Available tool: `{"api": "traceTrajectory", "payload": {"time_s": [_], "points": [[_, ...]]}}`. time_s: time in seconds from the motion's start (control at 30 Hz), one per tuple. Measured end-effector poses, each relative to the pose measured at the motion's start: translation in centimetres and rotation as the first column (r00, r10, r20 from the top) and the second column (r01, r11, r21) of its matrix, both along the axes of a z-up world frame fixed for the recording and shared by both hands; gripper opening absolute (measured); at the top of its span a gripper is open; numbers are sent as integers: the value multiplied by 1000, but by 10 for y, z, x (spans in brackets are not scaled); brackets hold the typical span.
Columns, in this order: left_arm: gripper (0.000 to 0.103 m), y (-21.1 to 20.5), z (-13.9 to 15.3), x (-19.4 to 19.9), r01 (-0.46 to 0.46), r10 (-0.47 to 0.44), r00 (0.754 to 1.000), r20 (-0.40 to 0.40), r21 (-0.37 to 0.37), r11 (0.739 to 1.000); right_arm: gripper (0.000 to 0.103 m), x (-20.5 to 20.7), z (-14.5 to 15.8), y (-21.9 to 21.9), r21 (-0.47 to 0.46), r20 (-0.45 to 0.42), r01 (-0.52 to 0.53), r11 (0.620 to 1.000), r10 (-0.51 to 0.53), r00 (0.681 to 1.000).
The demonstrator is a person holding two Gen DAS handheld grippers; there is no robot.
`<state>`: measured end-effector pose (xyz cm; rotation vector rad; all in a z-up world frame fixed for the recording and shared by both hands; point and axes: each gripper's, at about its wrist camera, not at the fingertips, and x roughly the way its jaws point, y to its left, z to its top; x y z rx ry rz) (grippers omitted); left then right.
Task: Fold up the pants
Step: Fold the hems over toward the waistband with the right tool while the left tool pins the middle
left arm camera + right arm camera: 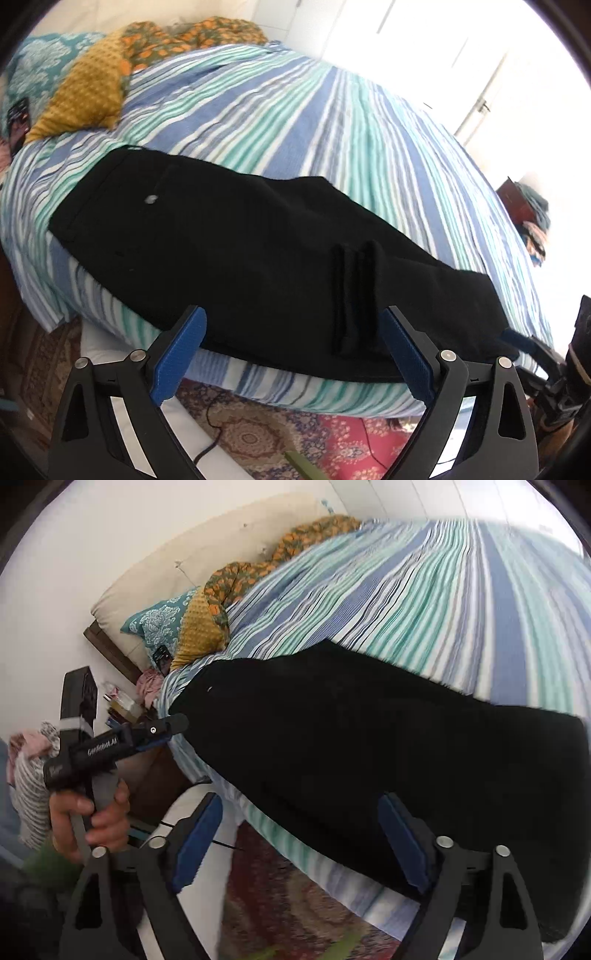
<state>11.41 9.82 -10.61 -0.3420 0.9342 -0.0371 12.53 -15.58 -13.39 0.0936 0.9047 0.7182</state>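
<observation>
pants [236,258] are lying mid-frame on the striped bed [332,122], apparently halved lengthwise; further folds remaining. your left gripper [293,347] and right gripper [301,834] are gaping, holding nothing.

Home bedroom: striped bed [332,122], pillows [159,624]

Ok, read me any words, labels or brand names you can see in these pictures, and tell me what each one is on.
"GenRobot.AI": white lettering along the black body of the left gripper, seen from the right wrist view.
A smaller white mark lower on the same body is too blurred to read.
Nothing readable on the black pants.
</observation>
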Motion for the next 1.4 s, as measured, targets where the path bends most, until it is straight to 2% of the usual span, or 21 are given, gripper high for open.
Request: {"api": "traceTrajectory", "payload": {"time_s": [0.07, 0.17, 0.23, 0.3, 0.33, 0.4, 0.43, 0.57, 0.67, 0.73, 0.8, 0.87, 0.93, 0.97, 1.03, 1.07, 1.1, 1.17, 1.23, 1.33, 1.4], "points": [[67, -26, -1, 12, 97, -97, 995, 0, -3, 995, 97, -30, 8, -40, -69, 103, 82, 994, -74, 992], [49, -58, -10, 37, 178, -176, 984, -35, 55, 983, 97, -60, 7, -98, -101, 157, 232, 968, -214, 964], [47, -71, -21, 50, 189, -183, 981, -69, 96, 977, 97, -61, 11, -122, -48, 139, 342, 938, -333, 933], [46, -79, -32, 59, 204, -193, 975, -106, 108, 973, 97, -60, 16, -140, 32, 132, 408, 912, -408, 903], [41, -81, -35, 62, 213, -200, 973, -115, 117, 970, 98, -58, 19, -143, 54, 145, 431, 901, -434, 889], [24, -87, -41, 63, 242, -223, 965, -139, 133, 961, 97, -52, 19, -145, 63, 160, 450, 891, -454, 876], [8, -89, -44, 63, 255, -234, 960, -155, 129, 958, 97, -50, 18, -146, 59, 154, 451, 890, -455, 877], [2, -84, -33, 55, 220, -204, 971, -124, 138, 966, 97, -45, 12, -148, 49, 126, 436, 899, -438, 890], [2, -66, -22, 50, 170, -159, 983, -94, 132, 976, 97, -49, 20, -150, 50, 171, 442, 896, -444, 880], [2, -61, -30, 52, 159, -143, 983, -112, 153, 975, 97, -50, 24, -145, 64, 203, 429, 901, -432, 879], [2, -61, -44, 54, 158, -134, 980, -146, 164, 974, 98, -49, 27, -135, 76, 221, 377, 923, -384, 896], [2, -66, -51, 55, 161, -136, 979, -150, 171, 972, 97, -42, 23, -120, 64, 209, 304, 950, -311, 927], [4, -70, -52, 53, 165, -138, 980, -145, 193, 967, 98, -29, 6, -101, 66, 146, 203, 977, -211, 967], [5, -71, -52, 52, 170, -143, 979, -144, 194, 966, 98, -18, -10, -93, 50, 59, 167, 985, -170, 984], [9, -68, -51, 52, 170, -143, 979, -147, 187, 968, 98, 1, -48, -83, -41, -109, 163, 986, -167, 980], [11, -67, -48, 50, 163, -137, 980, -145, 180, 970, 98, 4, -58, -81, -55, -125, 159, 986, -164, 978], [16, -65, -45, 50, 150, -125, 982, -143, 176, 973, 98, 2, -56, -81, -58, -92, 156, 986, -161, 983], [51, -62, -33, 46, 98, -78, 991, -113, 186, 978, 100, 0, -53, -78, -72, -74, 145, 987, -150, 986], [64, -62, -17, 40, 53, -46, 998, -44, 178, 983, 101, -4, -57, -74, -87, -54, 143, 986, -148, 988], [66, -73, -5, 43, 70, -72, 997, 6, 147, 987, 103, -7, -57, -67, -139, -23, 124, 983, -128, 992], [66, -84, -7, 52, 106, -108, 994, 10, 140, 984, 103, -8, -57, -64, -161, -10, 119, 980, -122, 992]]}}
